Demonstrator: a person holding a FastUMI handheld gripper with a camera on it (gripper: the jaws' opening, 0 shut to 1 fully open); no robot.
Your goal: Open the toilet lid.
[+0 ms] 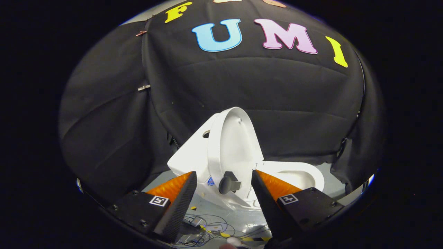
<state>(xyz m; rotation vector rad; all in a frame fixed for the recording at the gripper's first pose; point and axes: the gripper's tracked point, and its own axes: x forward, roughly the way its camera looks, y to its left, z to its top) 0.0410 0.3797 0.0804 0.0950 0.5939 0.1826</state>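
Backdrop: black cloth is draped behind and to both sides of a white toilet (193, 152), which stands on a pale floor (221, 211).
Lid: the lid (232, 145) is seen raised, close to upright, leaning back toward the tank just ahead of and between the fingers; its inner face is turned toward the open bowl (297, 174).
Knob: a dark knob (226, 183) is fixed low on the lid, between the fingertips.
Floor clutter: thin cables (204, 224) and a strip of yellow-black tape (242, 238) are laid on the floor below the fingers.
Risk: if the lid is not tipped fully past its balance point, it could be expected to drop back onto the bowl once left unsupported; a sideways knock from a finger against the knob would cause the same.
Risk, second: the cables could be snagged if the gripper is lowered.
Gripper: the gripper (224, 181) is held wide apart, nothing is grasped, and no contact with lid or knob can be made out.
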